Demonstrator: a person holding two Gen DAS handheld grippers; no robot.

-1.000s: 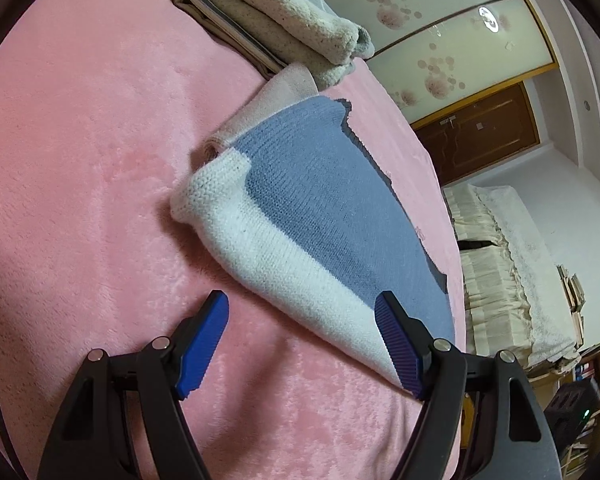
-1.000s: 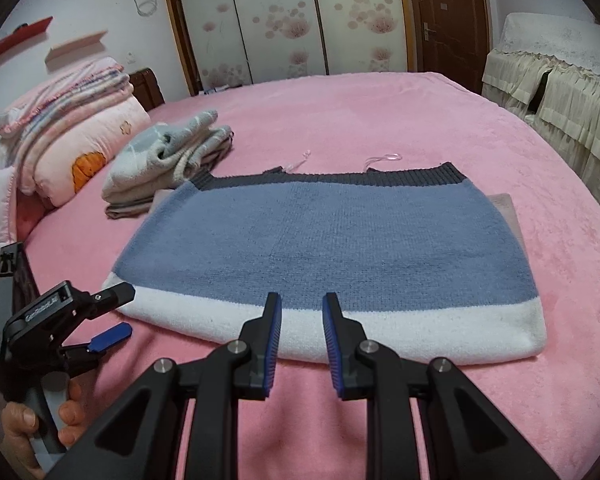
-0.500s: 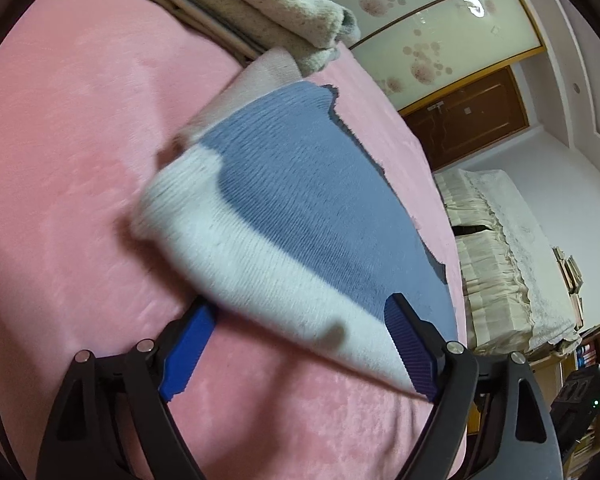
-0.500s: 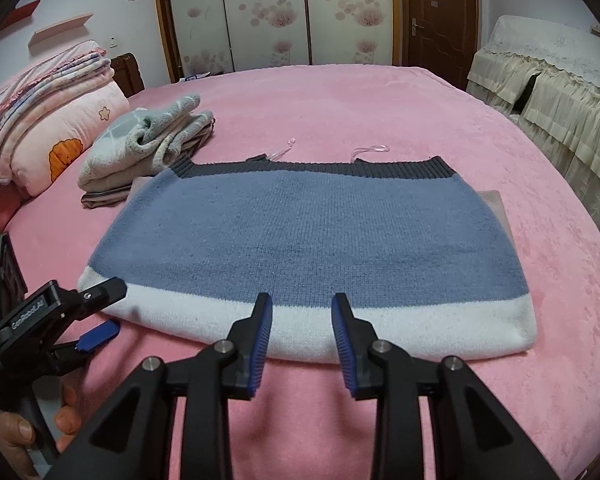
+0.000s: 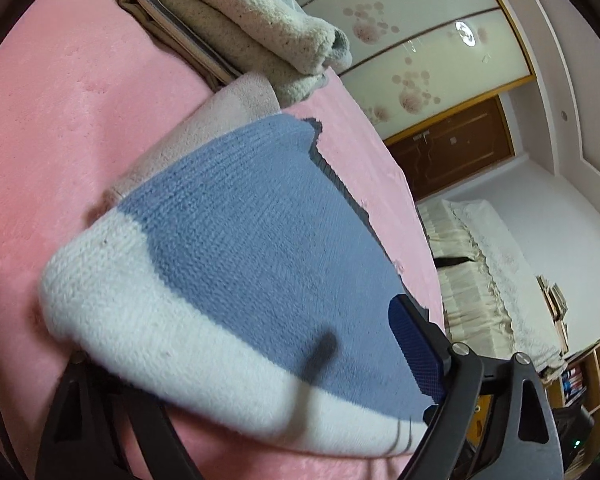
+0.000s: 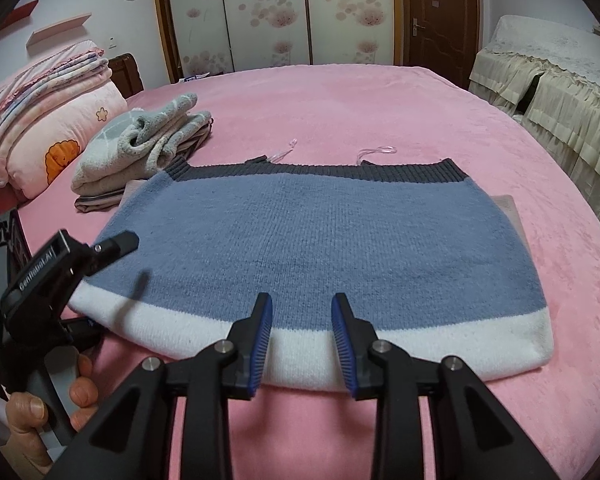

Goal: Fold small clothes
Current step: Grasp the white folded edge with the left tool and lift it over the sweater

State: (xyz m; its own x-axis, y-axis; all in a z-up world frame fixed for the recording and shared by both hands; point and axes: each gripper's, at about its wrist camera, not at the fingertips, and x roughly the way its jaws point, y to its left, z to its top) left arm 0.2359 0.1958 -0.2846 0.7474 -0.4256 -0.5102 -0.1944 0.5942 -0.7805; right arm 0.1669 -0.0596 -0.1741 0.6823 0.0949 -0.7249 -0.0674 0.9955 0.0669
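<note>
Your blue knit top (image 6: 320,240) lies flat on the pink bed (image 6: 420,112), its white band nearest you and its dark ribbed edge (image 6: 380,171) on the far side. A beige cloth (image 5: 224,116) peeks out from under it at both ends.

Just beyond the top's left corner sits a stack of folded clothes (image 6: 148,148), touching that beige cloth. Further left, pillows and folded quilts (image 6: 48,120) are piled at the bed's head. Two thin clear loops (image 6: 376,151) lie on the bed just past the ribbed edge.

Your left gripper (image 6: 100,280) straddles the top's left corner: its upper finger (image 6: 118,244) rests over the blue knit, its lower one is hidden under the white band, and the two stand wide apart, not pressing the fabric. Your hand (image 6: 48,408) grips its handle at the bed's edge.

Your right gripper (image 6: 302,344) hangs over the middle of the white band, fingers (image 6: 262,344) parted a little with nothing pinched between them.

To the right the bed's rounded edge falls away toward a cloth-draped piece of furniture (image 6: 548,80). The far half of the bed, up to the wardrobe doors (image 6: 268,16), is open pink blanket.
</note>
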